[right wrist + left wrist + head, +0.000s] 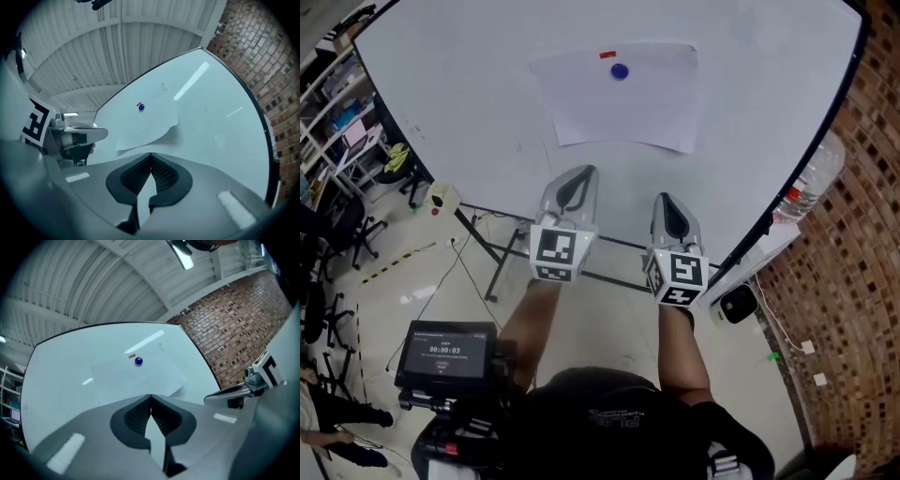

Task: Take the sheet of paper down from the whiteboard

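A white sheet of paper point(623, 94) hangs on the whiteboard point(469, 94), pinned near its top by a round blue magnet point(620, 70) with a small red mark point(607, 54) beside it. The sheet point(136, 378) and magnet point(138, 361) also show in the left gripper view, and the sheet point(145, 124) and magnet point(141, 107) in the right gripper view. My left gripper point(577, 176) and right gripper point(664, 202) are held side by side below the sheet, short of the board. Both are shut with nothing between the jaws. The sheet's lower right corner curls off the board.
The whiteboard stands on a metal frame point(502, 253) over a pale floor. A brick wall point(853, 281) runs along the right, with a plastic bottle point(811, 178) by the board's edge. Shelves and chairs point(337, 187) crowd the left. A screen device point(445, 354) sits at my lower left.
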The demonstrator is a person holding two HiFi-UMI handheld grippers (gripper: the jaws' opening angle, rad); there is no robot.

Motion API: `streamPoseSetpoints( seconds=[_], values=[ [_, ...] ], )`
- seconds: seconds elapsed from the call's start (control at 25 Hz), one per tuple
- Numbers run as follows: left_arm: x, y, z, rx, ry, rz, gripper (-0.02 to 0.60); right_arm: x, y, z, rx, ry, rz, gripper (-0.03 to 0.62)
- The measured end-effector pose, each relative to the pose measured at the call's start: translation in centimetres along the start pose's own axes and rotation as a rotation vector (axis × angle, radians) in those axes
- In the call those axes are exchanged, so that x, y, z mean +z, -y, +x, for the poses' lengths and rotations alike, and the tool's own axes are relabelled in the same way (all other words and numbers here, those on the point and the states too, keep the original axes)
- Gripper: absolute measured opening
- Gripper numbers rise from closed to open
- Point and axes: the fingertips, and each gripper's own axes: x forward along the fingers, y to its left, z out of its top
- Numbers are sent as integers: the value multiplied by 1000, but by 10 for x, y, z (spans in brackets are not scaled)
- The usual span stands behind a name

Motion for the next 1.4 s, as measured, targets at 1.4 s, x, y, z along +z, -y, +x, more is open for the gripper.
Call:
streamPoseSetpoints(
  seconds=[1.4],
  values=[
    [91,-33,140,16,80,183,132,56,38,75,98,62,129,163]
  ],
)
